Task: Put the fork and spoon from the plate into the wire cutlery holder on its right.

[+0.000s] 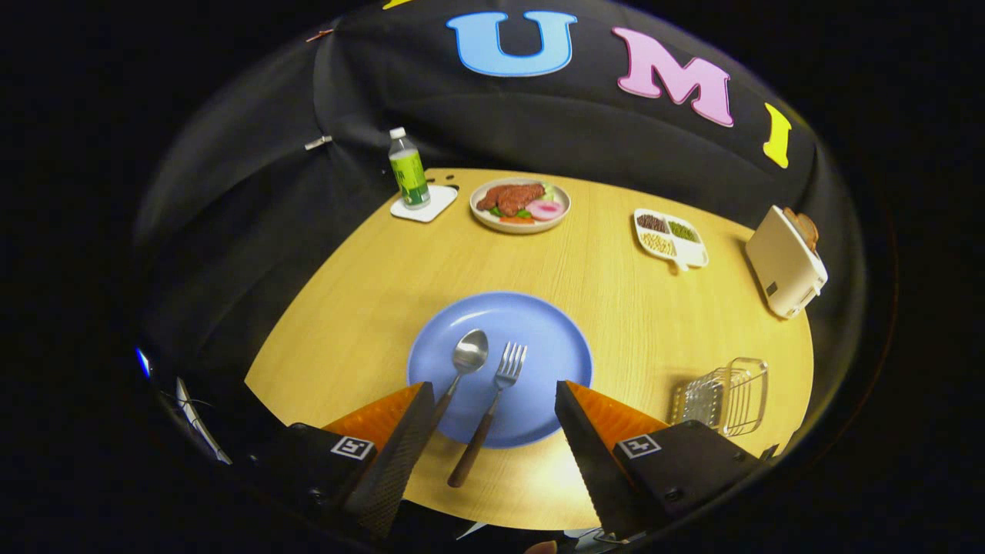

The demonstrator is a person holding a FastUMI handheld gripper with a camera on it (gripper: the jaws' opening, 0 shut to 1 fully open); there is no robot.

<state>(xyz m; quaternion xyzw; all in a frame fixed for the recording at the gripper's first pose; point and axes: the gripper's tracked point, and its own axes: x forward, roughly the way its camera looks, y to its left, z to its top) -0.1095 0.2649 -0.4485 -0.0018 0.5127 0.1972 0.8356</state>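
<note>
A blue plate (539,327) lies on the wooden table just ahead of my fingers. On it rest a spoon (466,358) and a fork (500,381), side by side, bowls and tines pointing away, brown handles toward me. The fork's handle reaches past the plate's near rim, between my fingers; the spoon's handle runs behind the left finger. My gripper (492,396) is open, hovering above the plate's near edge, holding nothing. The wire cutlery holder (727,396) stands on the table to the right of the plate, beyond my right finger.
Farther back stand a bottle (408,169) on a white coaster, a plate of food (520,205), a divided white dish (669,237) and a white toaster (786,261) at the right. Bare tabletop (616,269) lies between the blue plate and these.
</note>
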